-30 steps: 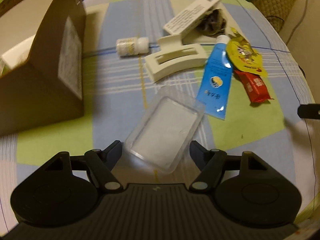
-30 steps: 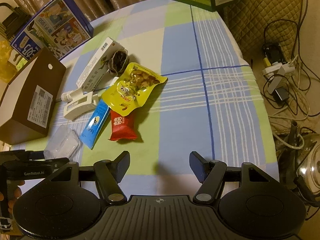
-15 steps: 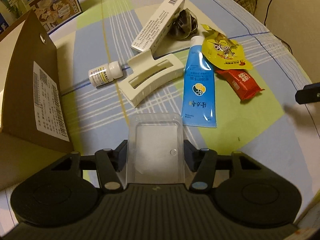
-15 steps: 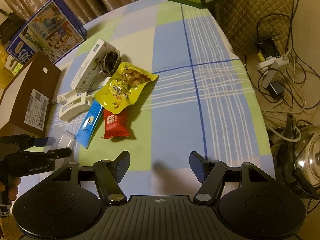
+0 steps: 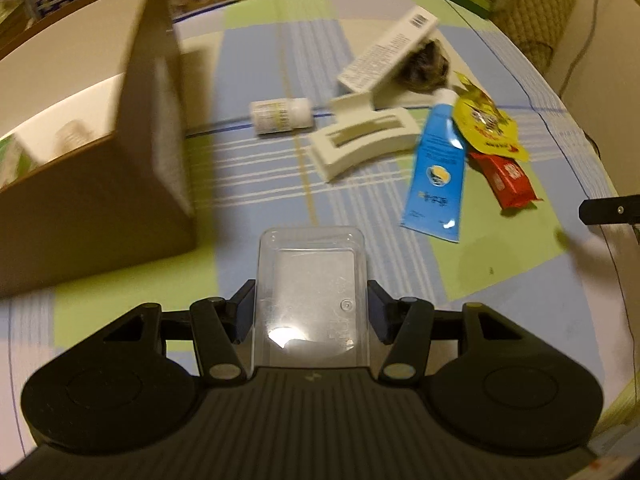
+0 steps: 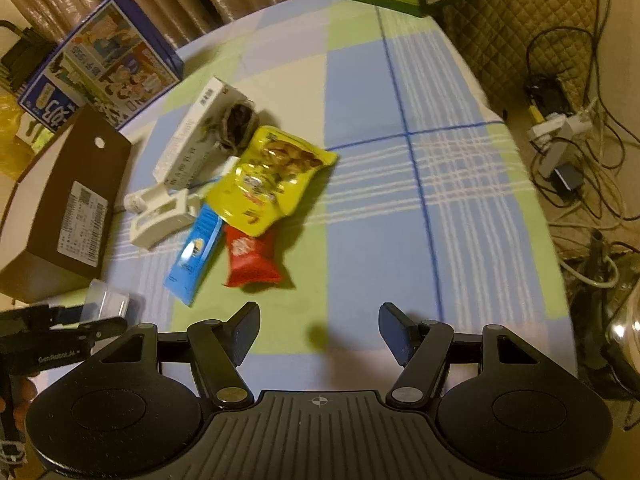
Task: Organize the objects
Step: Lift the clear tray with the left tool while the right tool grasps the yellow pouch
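The cardboard box (image 5: 92,168) stands open at the left of the checked surface (image 5: 248,208). The left hand-held gripper (image 5: 311,312) clamps the clear plastic case (image 5: 311,280) just above that surface — next, I judge, into the box. The right hand-held gripper (image 6: 318,330) gapes, empty.

Left of my left gripper (image 5: 311,307) the brown cardboard box (image 5: 120,184) walls off that side. Ahead lies bare cloth, then the white clip (image 5: 362,146) and blue tube (image 5: 436,180). My right gripper (image 6: 318,334) has open cloth ahead and rightward.
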